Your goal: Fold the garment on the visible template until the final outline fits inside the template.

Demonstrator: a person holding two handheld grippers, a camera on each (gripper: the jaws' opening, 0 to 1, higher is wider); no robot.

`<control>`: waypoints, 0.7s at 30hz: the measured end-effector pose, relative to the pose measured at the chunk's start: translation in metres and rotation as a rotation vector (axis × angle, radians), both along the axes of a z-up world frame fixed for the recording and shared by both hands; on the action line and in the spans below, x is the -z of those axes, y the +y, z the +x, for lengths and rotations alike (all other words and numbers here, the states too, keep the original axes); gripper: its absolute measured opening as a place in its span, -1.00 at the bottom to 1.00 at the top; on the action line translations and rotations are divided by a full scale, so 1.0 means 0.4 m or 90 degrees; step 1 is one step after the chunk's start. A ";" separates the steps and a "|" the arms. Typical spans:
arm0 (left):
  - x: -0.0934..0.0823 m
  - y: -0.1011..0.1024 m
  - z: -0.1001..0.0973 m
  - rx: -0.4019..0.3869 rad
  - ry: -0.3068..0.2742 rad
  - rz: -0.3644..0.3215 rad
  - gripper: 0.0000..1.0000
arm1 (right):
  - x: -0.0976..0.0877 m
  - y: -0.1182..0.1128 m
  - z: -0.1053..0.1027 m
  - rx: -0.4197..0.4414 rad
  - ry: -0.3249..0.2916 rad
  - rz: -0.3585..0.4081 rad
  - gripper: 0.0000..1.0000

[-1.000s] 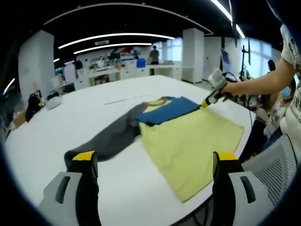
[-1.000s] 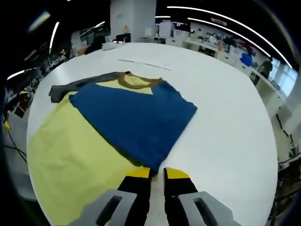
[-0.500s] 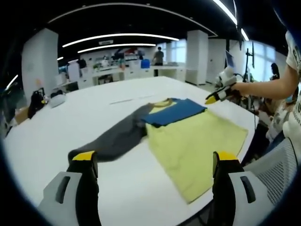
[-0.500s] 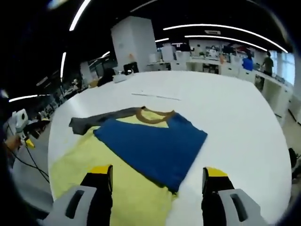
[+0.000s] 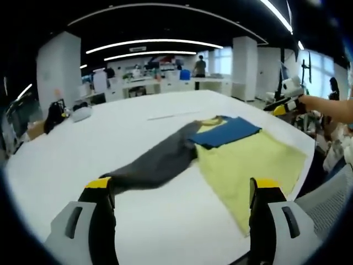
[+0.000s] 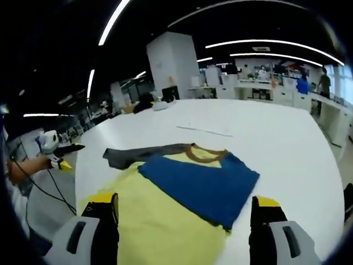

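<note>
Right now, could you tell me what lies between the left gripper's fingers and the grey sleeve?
Only bare white table, seen in the left gripper view: the open left gripper hovers just short of the grey sleeve.

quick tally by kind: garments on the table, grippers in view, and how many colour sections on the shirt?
Garments: 1, the shirt on the white table
Grippers: 2, left gripper and right gripper, both open
Shirt colour sections: 3, yellow body, blue sleeve folded over it, grey sleeve spread out
Total: 6
</note>
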State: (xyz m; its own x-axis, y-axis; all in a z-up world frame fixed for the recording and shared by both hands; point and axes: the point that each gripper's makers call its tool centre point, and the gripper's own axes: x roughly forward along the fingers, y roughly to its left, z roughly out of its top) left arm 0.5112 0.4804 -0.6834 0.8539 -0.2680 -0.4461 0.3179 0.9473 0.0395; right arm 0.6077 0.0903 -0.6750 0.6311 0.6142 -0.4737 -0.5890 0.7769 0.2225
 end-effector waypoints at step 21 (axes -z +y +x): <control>0.055 0.219 0.099 -0.175 0.010 0.031 0.55 | -0.048 0.043 -0.117 -0.060 -0.053 0.023 0.98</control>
State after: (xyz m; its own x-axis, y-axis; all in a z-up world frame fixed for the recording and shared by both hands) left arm 0.5508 0.5680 -0.7052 0.8846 -0.0042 -0.4663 0.0494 0.9952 0.0848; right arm 0.5608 0.1074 -0.6558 0.6060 0.6885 -0.3985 -0.6768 0.7094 0.1965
